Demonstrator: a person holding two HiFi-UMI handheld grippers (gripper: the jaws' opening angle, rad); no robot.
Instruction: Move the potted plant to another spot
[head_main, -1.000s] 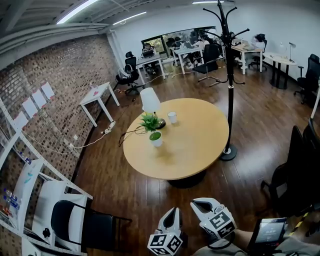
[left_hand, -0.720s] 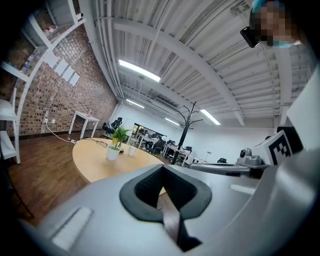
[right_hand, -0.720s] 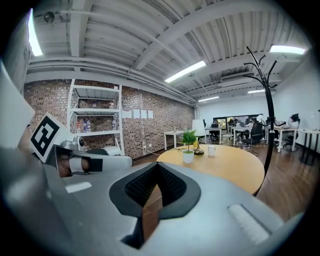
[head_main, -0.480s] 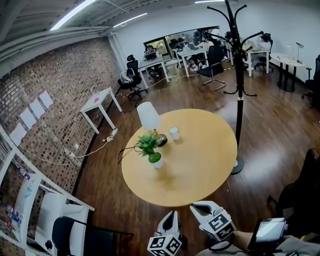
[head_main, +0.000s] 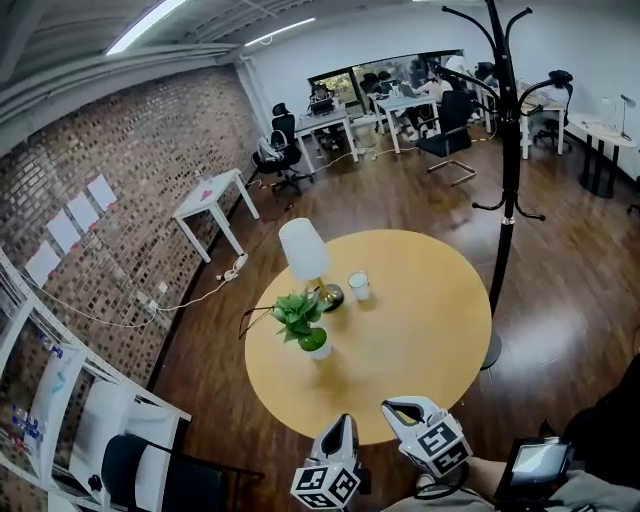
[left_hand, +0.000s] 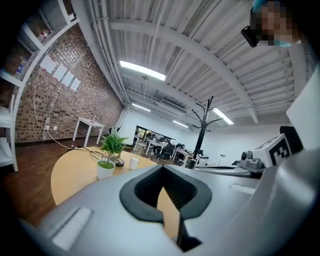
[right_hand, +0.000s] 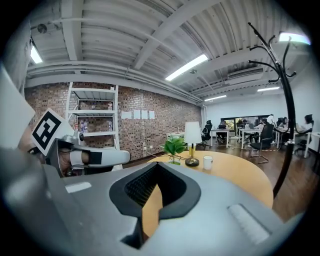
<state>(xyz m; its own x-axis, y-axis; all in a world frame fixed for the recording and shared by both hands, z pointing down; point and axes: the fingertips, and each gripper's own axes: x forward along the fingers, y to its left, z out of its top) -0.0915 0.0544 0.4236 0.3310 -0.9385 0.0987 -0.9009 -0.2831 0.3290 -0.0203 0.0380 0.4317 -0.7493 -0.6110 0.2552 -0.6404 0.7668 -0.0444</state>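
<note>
Left gripper (head_main: 343, 424) & right gripper (head_main: 401, 410): both sets of jaws pressed together, nothing btwn them. Each gripper view shows only a thin wedge of tabletop past the closed tips. Both are held low, side by side, at the near edge of the round wooden table (head_main: 425, 340), pointing across it. Neither touches anything.

Potted plant (head_main: 306, 322): small white pot w/ green leaves, upright, on the left part of the tabletop in the head view, well apart from both grippers. Left gripper view has it left of the tips; right gripper view has it a bit right of them, farther back.

Just behind the plant is a table lamp (head_main: 305, 252) w/ white shade. Its base is near the pot, prob. not touching, though I can't be sure. White cup (head_main: 359, 286) sits right of the lamp base. A black cable (head_main: 244, 318) loops off the table edge beside the plant, maybe the lamp's cord.

Further out: coat stand (head_main: 508, 150) to the right of the table, small white side table (head_main: 210, 195) by the brick wall, office desks at the back.

Progress: nothing done yet, imo. Plant isn't gripped or lifted and sits by the lamp. Left to do:
- reach over and open the jaws
- take the pot and lift it clear of lamp & cable
- set it down elsewhere; there's plenty of bare tabletop on the right/near side
</note>
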